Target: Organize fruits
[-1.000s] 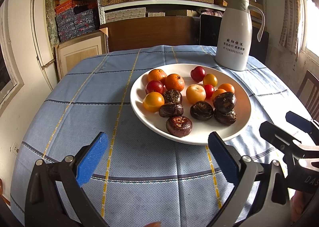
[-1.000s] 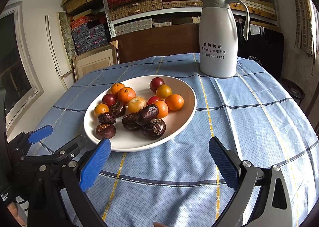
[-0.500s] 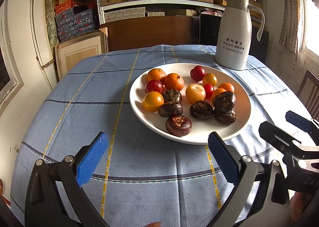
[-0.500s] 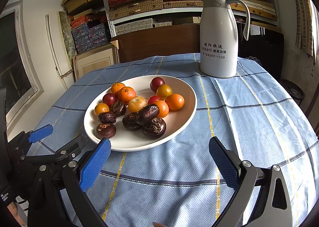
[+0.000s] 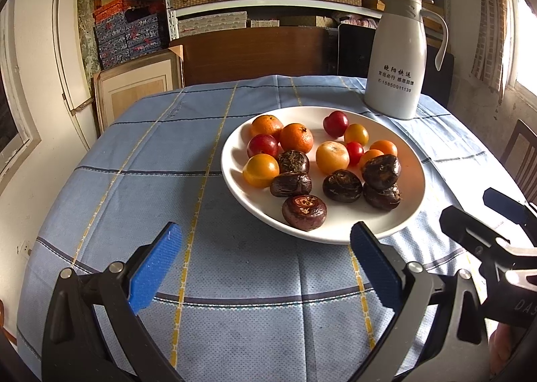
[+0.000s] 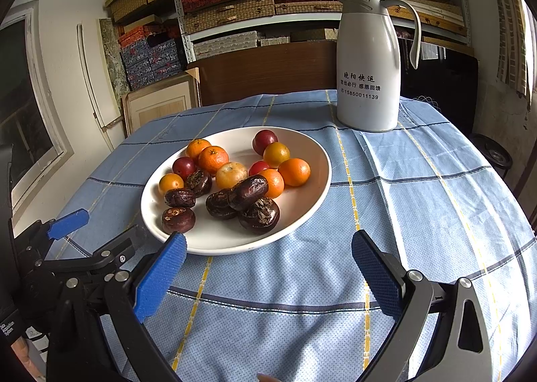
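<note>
Item: plate of mixed fruit on bench, ahead of both grippers. Left gripper and right gripper: jaws wide, empty. Nearest: dark round fruit, just beyond left jaws.

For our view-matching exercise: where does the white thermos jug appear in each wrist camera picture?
Left wrist view: white thermos jug stands upper right, behind the white plate.
Right wrist view: the jug stands upper centre-right, beyond the plate.
Shared landmark: the phone number printed on the jug.
</note>
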Demonstrator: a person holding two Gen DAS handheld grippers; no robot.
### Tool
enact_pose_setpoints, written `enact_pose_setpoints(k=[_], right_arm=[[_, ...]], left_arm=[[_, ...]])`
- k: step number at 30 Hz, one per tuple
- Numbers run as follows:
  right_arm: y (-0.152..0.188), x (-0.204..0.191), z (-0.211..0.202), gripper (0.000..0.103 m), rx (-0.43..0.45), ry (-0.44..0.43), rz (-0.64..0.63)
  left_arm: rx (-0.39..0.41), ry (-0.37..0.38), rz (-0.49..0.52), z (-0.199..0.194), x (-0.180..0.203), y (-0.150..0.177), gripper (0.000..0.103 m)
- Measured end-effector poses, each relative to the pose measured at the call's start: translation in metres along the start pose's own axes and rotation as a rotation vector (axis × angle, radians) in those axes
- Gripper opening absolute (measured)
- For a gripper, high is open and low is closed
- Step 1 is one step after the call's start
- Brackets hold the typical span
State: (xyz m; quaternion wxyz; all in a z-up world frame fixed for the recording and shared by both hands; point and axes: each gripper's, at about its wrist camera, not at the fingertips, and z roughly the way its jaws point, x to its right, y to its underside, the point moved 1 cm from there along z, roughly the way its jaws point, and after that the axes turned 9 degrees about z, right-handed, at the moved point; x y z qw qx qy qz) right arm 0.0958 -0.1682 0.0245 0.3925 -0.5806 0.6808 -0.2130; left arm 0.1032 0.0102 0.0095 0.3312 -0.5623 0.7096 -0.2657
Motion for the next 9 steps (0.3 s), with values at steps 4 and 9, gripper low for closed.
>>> enact_pose_setpoints(k=[4,9], right_arm=[[0.0,-0.0007,0.0004,0.099,-0.001,0.0,0.0],[0.0001,-0.0008,0.0002,0.099,0.0,0.0,-0.001]], left_arm=[[-0.01,0.018,-0.005,0.0014,-0.001,-0.0009,0.099],[-0.012,0.02,-0.005,0.0013,-0.0018,-0.0014,0.099]])
